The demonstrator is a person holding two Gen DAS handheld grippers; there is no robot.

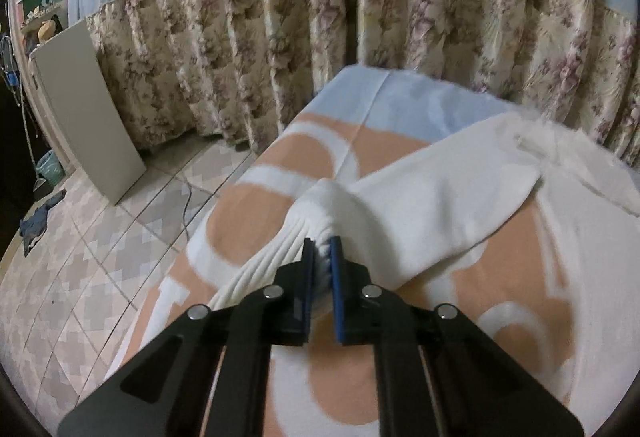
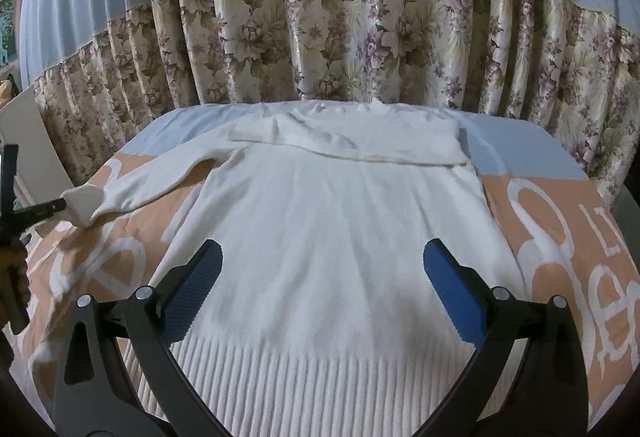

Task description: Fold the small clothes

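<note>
White sweater (image 2: 332, 221) lies flat on the blanket (image 2: 560, 237) of the bed, ribbed hem nearest, right sleeve folded across the chest at the far end. Left tool (image 1: 321, 252) is pinched narrow on the left sleeve's cuff (image 1: 316, 205), lifting it off the blanket. Right tool (image 2: 322, 289) hangs wide over the sweater's lower body, gripping nothing. Only the left view shows tiled floor (image 1: 100, 257) and a leaning board (image 1: 84, 109) beyond the bed's left edge. Curtain (image 2: 340, 49) closes the far side.
</note>
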